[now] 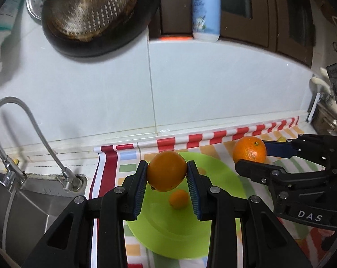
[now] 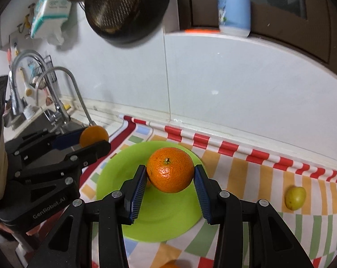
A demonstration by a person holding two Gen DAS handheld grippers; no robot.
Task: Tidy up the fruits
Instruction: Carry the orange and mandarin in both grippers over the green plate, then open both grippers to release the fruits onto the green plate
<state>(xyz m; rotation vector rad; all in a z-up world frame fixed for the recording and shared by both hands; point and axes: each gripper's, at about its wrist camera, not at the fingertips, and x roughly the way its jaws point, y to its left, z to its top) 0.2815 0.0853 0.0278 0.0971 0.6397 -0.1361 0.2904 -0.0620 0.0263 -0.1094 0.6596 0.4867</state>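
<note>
With each gripper clamped on its own orange, both loads sit above the green plate (image 1: pixel 224 178), so the coming move looks like a short drop onto it rather than a reach.

Left gripper (image 1: pixel 167 170): jaws narrowed onto a smooth orange (image 1: pixel 167 170), blue pads pressing both sides, fruit clear of the plate surface. Plate lies directly below and ahead of the fingers. A small orange fruit (image 1: pixel 179 198) already rests on the plate just under the held one; my read is a straight drop risks landing on it.

Right gripper (image 2: pixel 170 169): jaws a little wider, closed on a pitted orange (image 2: pixel 170 169), stem end facing up toward the camera. It hangs over the plate's middle in the right wrist view. Both fruits are round, so no long axis to align.

The left gripper sits nearer the plate's sink-side rim, the right nearer its far side; the two are close together, so I'd stagger the releases.

Outward: a yellow-green fruit (image 2: pixel 295 197) lies alone on the striped cloth (image 2: pixel 246 178), well right of the plate, not yet collected. Sink and tap (image 1: pixel 34 134) sit left of the worktop.
</note>
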